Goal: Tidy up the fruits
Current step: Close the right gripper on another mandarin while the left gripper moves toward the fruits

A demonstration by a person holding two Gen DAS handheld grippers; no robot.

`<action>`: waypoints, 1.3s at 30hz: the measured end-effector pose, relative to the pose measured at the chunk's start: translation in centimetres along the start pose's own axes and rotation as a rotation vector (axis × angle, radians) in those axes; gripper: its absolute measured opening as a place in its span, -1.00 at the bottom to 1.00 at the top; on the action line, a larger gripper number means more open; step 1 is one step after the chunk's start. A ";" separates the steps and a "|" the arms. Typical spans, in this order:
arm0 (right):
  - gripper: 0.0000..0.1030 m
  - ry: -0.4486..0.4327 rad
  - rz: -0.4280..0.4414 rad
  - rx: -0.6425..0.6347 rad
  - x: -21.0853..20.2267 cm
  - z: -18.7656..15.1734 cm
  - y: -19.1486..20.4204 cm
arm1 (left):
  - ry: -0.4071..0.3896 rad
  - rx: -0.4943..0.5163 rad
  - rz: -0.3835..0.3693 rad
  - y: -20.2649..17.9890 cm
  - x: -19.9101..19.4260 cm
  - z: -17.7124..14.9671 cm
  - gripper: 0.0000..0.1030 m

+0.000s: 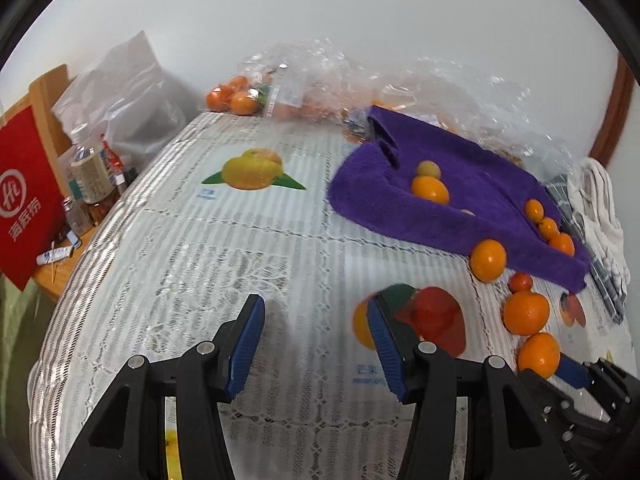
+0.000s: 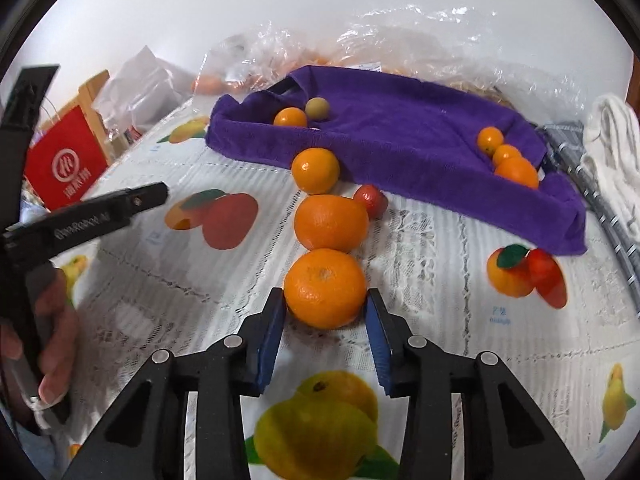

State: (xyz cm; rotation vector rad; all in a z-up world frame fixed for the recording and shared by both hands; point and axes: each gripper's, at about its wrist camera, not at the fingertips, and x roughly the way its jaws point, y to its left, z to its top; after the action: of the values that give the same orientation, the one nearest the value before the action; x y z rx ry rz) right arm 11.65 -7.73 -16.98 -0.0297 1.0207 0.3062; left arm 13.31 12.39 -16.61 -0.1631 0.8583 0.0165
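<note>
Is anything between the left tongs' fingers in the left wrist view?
No: the left tongs stand open over bare tablecloth, and only a printed fruit picture shows behind one finger.

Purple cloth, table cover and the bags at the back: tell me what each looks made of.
Purple cloth: soft terry or microfibre, matte, with a fuzzy nap and limp folds. Table cover: seemingly glossy printed plastic under white lace, judging by its sheen and openwork pattern. Bags: thin clear plastic film, crinkled and glinting.

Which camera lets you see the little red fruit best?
The right wrist view. There the little red fruit sits near the middle, plain against the tablecloth, beside the big oranges and just in front of the purple towel. The left wrist view shows it only small, off at the right side.
</note>
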 end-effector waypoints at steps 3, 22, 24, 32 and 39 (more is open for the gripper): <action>-0.23 -0.018 -0.005 0.019 -1.1 -0.5 -1.1 | 0.018 0.019 -0.004 -0.4 0.2 0.0 -0.01; -0.23 -0.039 -0.176 0.123 -3.0 -1.5 -10.4 | 0.055 0.068 0.009 -1.3 0.9 -0.3 0.51; -0.23 -0.031 -0.185 0.118 -2.6 -1.6 -10.4 | 0.045 0.049 0.018 -1.1 0.8 -0.3 0.51; -0.23 -0.021 -0.165 0.136 -2.1 -1.9 -10.6 | -0.093 0.025 -0.040 -1.1 -1.7 -0.5 0.48; -0.23 -0.045 -0.162 0.152 -2.4 -2.1 -10.6 | -0.102 0.097 -0.110 -2.7 -2.2 -0.5 0.48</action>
State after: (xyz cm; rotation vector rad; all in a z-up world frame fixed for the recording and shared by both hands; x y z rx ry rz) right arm 11.55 -18.77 -17.30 0.0319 0.9878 0.0811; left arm 11.73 9.80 -14.87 -0.1176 0.7455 -0.1187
